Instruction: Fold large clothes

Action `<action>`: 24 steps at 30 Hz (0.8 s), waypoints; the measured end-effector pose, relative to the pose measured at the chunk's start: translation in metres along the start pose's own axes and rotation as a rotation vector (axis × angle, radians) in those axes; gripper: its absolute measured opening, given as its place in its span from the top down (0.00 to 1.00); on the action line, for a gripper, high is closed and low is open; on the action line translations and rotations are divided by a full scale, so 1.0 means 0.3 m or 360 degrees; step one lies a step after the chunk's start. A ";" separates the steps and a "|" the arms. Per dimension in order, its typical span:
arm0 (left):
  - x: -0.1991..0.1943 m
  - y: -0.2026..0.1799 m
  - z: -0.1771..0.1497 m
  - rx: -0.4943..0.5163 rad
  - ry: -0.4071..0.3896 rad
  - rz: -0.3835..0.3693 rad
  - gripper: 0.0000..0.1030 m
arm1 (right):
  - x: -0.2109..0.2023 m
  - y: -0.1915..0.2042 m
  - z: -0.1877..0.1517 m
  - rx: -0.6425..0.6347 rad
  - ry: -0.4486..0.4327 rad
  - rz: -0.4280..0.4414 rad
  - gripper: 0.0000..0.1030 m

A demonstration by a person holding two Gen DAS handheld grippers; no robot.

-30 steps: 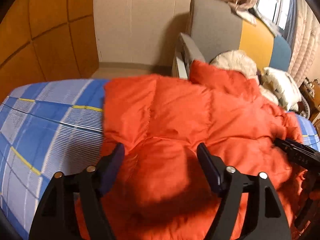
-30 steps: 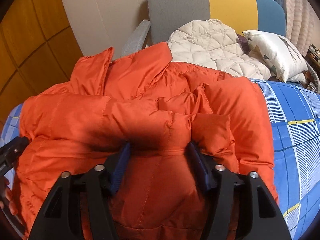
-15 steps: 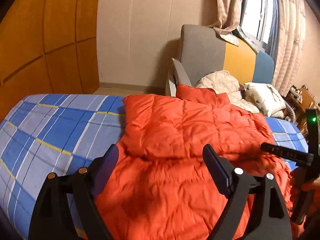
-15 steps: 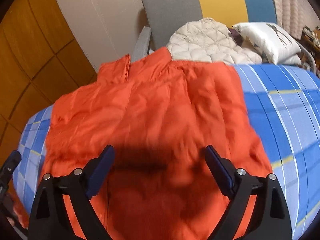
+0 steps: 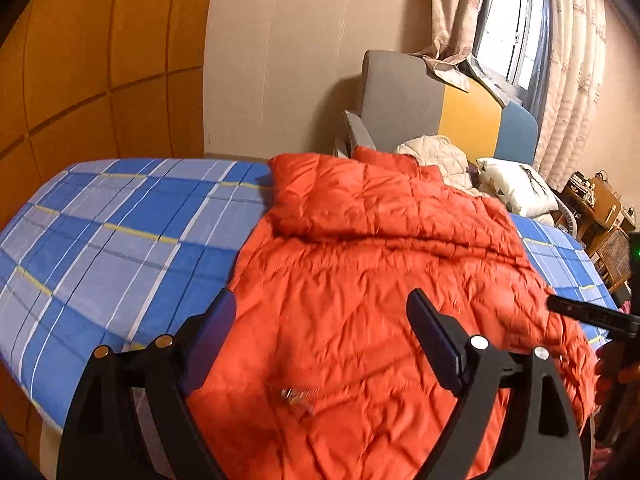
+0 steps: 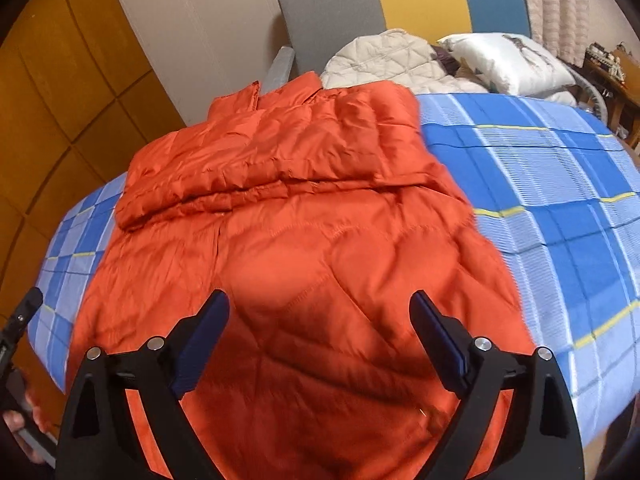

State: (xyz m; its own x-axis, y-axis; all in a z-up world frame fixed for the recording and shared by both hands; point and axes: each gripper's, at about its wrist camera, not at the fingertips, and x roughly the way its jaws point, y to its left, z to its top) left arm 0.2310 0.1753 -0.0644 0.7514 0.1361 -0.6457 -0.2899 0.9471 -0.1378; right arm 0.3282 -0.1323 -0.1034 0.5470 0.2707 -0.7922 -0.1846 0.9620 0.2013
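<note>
A puffy, quilted orange down jacket (image 6: 304, 240) is lying on the blue plaid bed (image 6: 560, 184), its upper part folded over; both tongs (image 5: 322, 338) (image 6: 320, 334) are hovering released above it, gripping nothing

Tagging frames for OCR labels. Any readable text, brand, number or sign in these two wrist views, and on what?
None legible in either view.
Orange puffer jacket: no label or logo shows; the small metallic piece near its hem is too blurred to read.
White pillow: a dark printed figure, no letters.
Blue plaid bedsheet: pattern only.
Cluttered wooden furniture by the curtain: items too small to read.
</note>
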 end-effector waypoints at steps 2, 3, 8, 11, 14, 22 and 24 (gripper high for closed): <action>-0.016 0.031 -0.040 -0.0012 0.0019 0.0004 0.16 | -0.031 -0.037 -0.032 0.0024 -0.0001 -0.0021 0.12; -0.020 0.047 -0.054 -0.0016 0.0028 0.0006 0.16 | -0.046 -0.058 -0.046 0.0038 -0.0009 -0.0036 0.12; -0.049 0.162 -0.153 -0.0045 0.0073 0.0045 0.16 | -0.123 -0.202 -0.110 0.0186 -0.0029 -0.0089 0.12; -0.063 0.260 -0.208 -0.0121 0.0114 0.0044 0.16 | -0.155 -0.293 -0.159 0.0264 -0.0021 -0.0130 0.12; -0.072 0.351 -0.248 -0.0257 0.0146 -0.0018 0.16 | -0.167 -0.365 -0.206 0.0331 0.0000 -0.0145 0.12; -0.024 0.428 -0.330 -0.0418 0.0268 -0.0113 0.18 | -0.127 -0.428 -0.296 0.0441 0.0090 0.0012 0.12; -0.011 0.420 -0.343 -0.0431 0.0304 -0.0159 0.27 | -0.114 -0.418 -0.305 0.0445 0.0106 0.0032 0.12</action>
State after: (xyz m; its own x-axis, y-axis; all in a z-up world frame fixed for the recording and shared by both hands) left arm 0.1310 0.2643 -0.1570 0.6670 -0.0345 -0.7443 -0.3864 0.8381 -0.3851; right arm 0.2580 -0.2657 -0.1543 0.4888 0.2960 -0.8206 0.0423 0.9315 0.3612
